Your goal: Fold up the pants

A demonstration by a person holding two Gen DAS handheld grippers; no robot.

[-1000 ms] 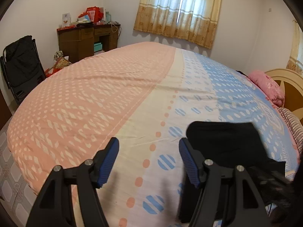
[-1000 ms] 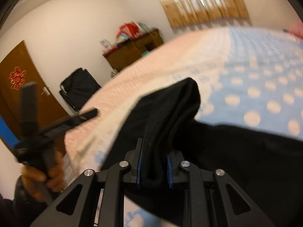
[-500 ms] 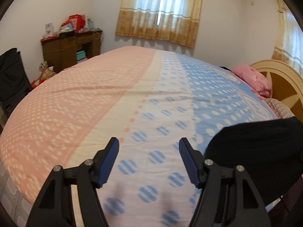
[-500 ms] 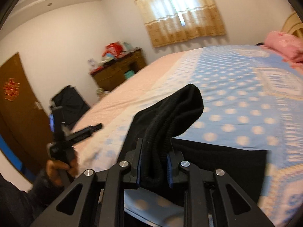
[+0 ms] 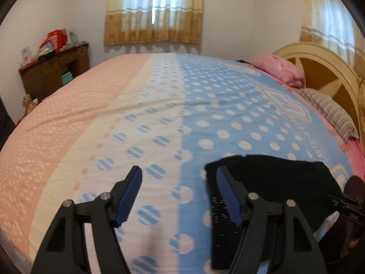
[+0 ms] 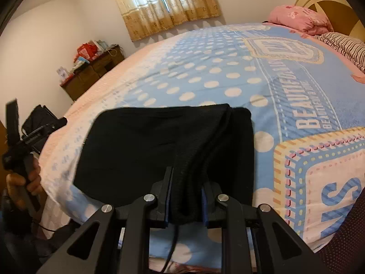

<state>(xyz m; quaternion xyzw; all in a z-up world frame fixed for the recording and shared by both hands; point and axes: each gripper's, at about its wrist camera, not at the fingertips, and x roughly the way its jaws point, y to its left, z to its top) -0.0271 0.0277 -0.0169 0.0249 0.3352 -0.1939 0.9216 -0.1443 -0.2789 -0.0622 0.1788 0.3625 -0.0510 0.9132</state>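
Note:
The black pants (image 6: pixel 146 146) lie folded in a flat rectangle on the bed near its front edge. My right gripper (image 6: pixel 186 202) is shut on a bunched edge of the pants at the near side. In the left wrist view the pants (image 5: pixel 273 182) lie at the lower right, just beyond my right finger. My left gripper (image 5: pixel 179 194) is open and empty, low over the bedspread to the left of the pants. It also shows in the right wrist view (image 6: pixel 16 137), held in a hand at the far left.
The bed (image 5: pixel 159 105) has a pink, cream and blue dotted bedspread. Pink pillow (image 5: pixel 278 70), striped pillow (image 5: pixel 330 111) and a cream headboard (image 5: pixel 328 68) are at the right. A wooden desk (image 5: pixel 52 73) with clutter stands by the far left wall.
The right gripper has lowered the raised pants edge down onto the bed, so the pants now lie flatter. The left gripper has swung right, still open.

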